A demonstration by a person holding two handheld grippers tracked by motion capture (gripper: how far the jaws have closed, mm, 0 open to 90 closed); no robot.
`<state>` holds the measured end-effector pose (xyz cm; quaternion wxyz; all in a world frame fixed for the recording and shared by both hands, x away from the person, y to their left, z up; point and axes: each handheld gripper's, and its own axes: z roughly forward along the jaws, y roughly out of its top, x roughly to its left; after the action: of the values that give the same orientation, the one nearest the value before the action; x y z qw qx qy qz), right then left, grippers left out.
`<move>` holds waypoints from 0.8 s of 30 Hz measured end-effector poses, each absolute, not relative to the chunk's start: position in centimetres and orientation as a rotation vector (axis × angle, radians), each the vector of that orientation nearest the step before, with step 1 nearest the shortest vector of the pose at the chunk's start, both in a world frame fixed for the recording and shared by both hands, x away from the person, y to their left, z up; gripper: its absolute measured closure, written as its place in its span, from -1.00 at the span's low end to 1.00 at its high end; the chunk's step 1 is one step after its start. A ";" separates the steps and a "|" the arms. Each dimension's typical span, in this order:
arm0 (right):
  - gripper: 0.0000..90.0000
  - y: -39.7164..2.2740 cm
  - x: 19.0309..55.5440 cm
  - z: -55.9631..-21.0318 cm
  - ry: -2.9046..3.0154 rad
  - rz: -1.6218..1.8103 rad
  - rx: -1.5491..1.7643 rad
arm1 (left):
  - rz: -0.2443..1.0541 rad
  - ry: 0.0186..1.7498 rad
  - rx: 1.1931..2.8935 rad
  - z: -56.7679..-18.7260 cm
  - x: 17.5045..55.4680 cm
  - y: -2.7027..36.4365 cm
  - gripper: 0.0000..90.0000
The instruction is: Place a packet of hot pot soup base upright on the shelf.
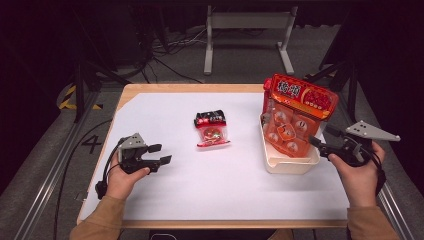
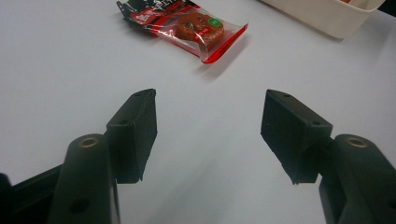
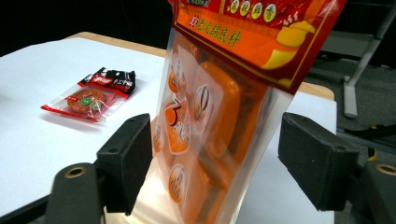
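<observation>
High view: the big orange bag [image 1: 295, 117] is standing upright in the white bin [image 1: 292, 164] near the right edge of the tabletop [image 1: 165, 190], leaning toward the far edge. The right gripper [image 1: 316, 143] is sitting just beside the bin's right wall, jaws apart. The left gripper [image 1: 161, 154] is resting near the left edge, jaws apart, holding nothing. The small snack packet [image 1: 212, 129] is lying flat near the table's centre.

Left gripper view: the small snack packet [image 2: 187, 25] is lying ahead, well apart from the spread jaws; the bin's [image 2: 322, 16] rim is showing at upper right.

Right gripper view: the bag [image 3: 219, 102] is standing between the open pads, neither pressing on it.

Risk, judged: the bag is top-heavy and unsupported, so it may be tipping out of the shallow bin if a jaw brushes it while drawing away.
</observation>
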<state>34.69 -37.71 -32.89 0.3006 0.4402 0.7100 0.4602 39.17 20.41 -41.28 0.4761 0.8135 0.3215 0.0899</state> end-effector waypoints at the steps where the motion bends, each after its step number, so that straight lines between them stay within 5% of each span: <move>1: -0.39 -37.7 34.3 -32.9 1.882 1.221 1.170 | 0.216 0.786 1.988 -41.3 39.2 20.4 -0.18; 24: -0.38 -30.7 32.2 -34.0 2.173 1.478 0.773 | 0.222 0.782 1.943 -40.9 39.2 20.2 -0.26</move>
<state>32.17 -30.71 -34.00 0.1996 0.2766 0.7773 0.5286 39.22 20.21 -40.85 0.4951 0.8015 0.3225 0.0917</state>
